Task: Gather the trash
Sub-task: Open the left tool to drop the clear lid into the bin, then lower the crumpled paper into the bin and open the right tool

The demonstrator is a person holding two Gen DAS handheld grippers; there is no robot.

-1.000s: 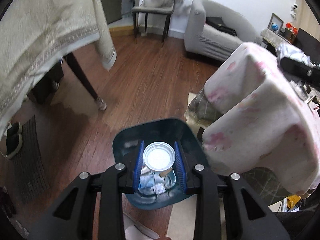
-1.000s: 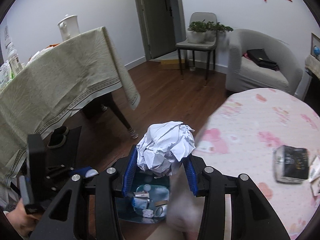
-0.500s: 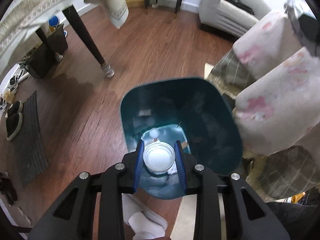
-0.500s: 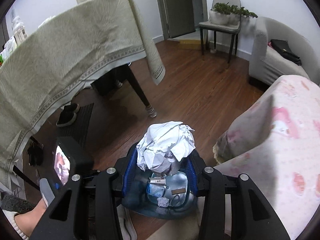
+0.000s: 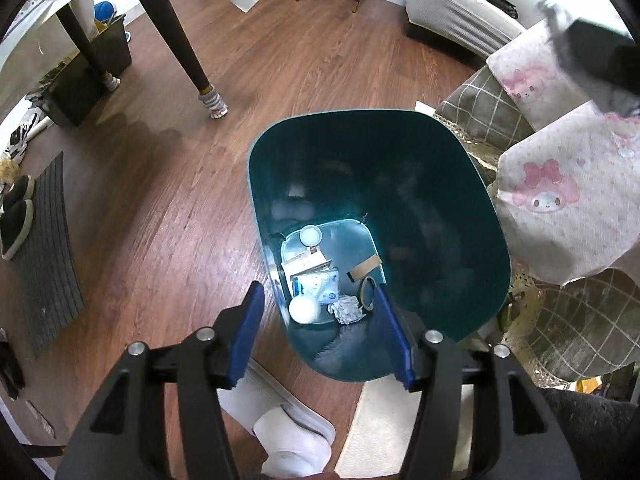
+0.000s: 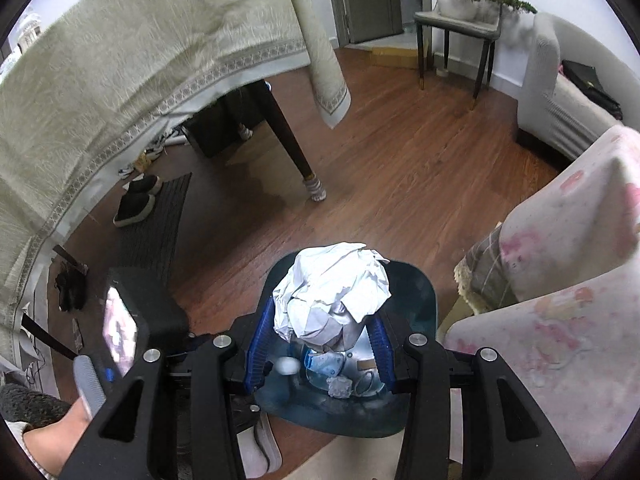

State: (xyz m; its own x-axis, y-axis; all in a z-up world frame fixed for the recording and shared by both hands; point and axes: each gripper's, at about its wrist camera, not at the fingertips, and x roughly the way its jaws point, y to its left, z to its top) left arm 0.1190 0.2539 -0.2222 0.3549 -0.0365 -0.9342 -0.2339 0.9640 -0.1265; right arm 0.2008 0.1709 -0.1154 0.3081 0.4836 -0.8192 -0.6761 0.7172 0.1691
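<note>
A teal trash bin (image 5: 256, 160) stands on the wood floor and holds several scraps. My left gripper (image 5: 318, 294) hangs right over its near rim. Its jaws are opening with nothing between the blue pads (image 5: 250, 320). A small white cup (image 5: 304, 310) lies at the bin's bottom among a tissue pack and a paper wad. My right gripper (image 6: 322, 314) is shut on a big crumpled white paper ball (image 6: 332, 292), held above the same bin (image 6: 420, 292). The cup (image 6: 288, 365) shows there as a white blur below the ball.
A table leg with a sock (image 5: 212, 104) stands left of the bin, under a beige tablecloth (image 6: 140, 60). A pink-patterned cloth (image 5: 560, 184) crowds the bin's right side. White slippers (image 5: 288, 440) lie by its near edge. A dark mat with shoes (image 5: 44, 248) lies far left.
My left gripper sank over the bin and opened. The white cup left its pads and now lies in the bin. My right gripper came down toward the bin with the paper ball.
</note>
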